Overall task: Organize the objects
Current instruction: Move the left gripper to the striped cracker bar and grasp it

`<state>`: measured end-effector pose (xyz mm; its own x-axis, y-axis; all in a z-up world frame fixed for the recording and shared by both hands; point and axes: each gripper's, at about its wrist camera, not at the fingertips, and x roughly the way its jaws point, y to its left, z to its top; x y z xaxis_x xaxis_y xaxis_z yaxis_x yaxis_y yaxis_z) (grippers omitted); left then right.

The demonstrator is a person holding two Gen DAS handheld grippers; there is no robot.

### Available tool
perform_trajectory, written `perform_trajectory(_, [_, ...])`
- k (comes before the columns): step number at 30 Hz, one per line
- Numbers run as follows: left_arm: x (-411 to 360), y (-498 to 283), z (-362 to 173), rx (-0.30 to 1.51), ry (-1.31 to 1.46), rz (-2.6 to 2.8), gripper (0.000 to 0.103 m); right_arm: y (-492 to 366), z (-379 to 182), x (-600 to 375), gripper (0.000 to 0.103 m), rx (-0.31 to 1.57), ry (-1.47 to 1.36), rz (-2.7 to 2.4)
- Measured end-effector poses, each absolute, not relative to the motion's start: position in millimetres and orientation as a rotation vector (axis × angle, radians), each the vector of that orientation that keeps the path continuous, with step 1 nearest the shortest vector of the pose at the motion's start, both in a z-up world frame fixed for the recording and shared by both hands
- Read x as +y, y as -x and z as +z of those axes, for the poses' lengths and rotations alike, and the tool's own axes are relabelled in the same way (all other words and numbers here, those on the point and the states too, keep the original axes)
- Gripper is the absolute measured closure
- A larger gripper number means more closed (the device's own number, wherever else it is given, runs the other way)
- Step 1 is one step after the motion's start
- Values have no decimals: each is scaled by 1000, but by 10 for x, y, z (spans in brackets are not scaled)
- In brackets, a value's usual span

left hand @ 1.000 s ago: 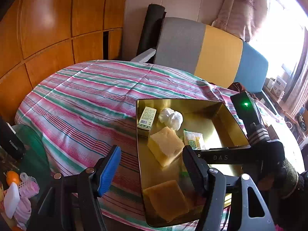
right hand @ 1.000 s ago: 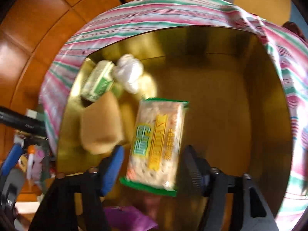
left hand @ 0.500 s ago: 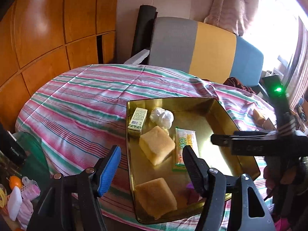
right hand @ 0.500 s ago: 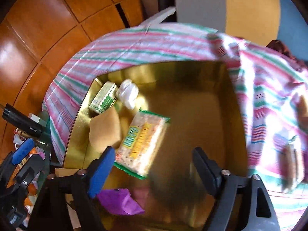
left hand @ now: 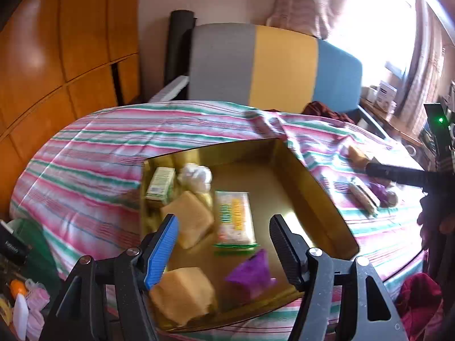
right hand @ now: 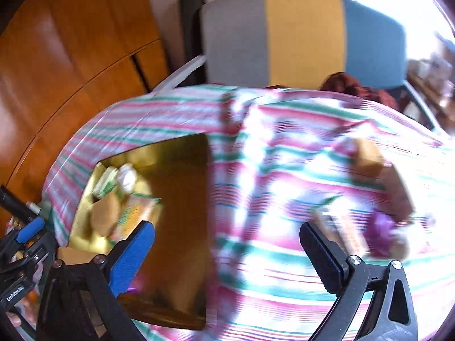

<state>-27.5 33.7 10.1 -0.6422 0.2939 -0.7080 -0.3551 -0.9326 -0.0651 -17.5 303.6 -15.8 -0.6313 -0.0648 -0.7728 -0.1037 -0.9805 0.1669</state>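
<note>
A gold tray (left hand: pixel 318 196) lies on the striped tablecloth (left hand: pixel 85 164). In it are a green box (left hand: pixel 160 183), a white ball (left hand: pixel 196 174), two yellow sponge blocks (left hand: pixel 193 221) (left hand: pixel 182 295), a cracker packet (left hand: pixel 234 218) and a purple wrapper (left hand: pixel 250 272). My left gripper (left hand: pixel 223 251) is open and empty above the tray's near side. My right gripper (right hand: pixel 227 258) is open and empty, above the cloth right of the tray (right hand: pixel 182 170). On the cloth to the right lie a yellow block (right hand: pixel 368 156), a long packet (right hand: pixel 344 233) and a purple item (right hand: pixel 382 231).
A grey, yellow and blue chair back (left hand: pixel 273 68) stands behind the table. Wooden panels (left hand: pixel 57 56) line the left wall. Clutter with small bottles (left hand: pixel 20 309) sits low at the left. A bright window (left hand: pixel 381 28) is at the right.
My right gripper has let go of the cracker packet in the tray, opened and swung right over the cloth. The left gripper has drifted slightly, still open.
</note>
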Motion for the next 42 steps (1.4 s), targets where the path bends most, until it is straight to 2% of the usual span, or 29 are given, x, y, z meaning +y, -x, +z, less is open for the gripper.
perform_trajectory(14, [1295, 279, 105, 211, 1111, 2306, 36, -547, -193, 5080, 0, 456, 1049, 2411])
perform_trajectory(17, [1597, 275, 84, 242, 1123, 2246, 36, -765, -382, 5465, 0, 550, 997, 2309])
perform_trajectory(20, [1884, 263, 81, 260, 1119, 2197, 36, -944, -587, 5759, 0, 741, 986, 2209])
perform_trajectory(22, [2113, 251, 60, 283, 1120, 2171, 36, -1011, -556, 5848, 0, 837, 910, 2225])
perform_trajectory(29, [2813, 316, -162, 311, 1207, 2050, 36, -971, -592, 5854, 0, 896, 939, 2234])
perform_trajectory(42, [3489, 853, -765, 120, 1509, 2046, 36, -992, -619, 5827, 0, 984, 935, 2274])
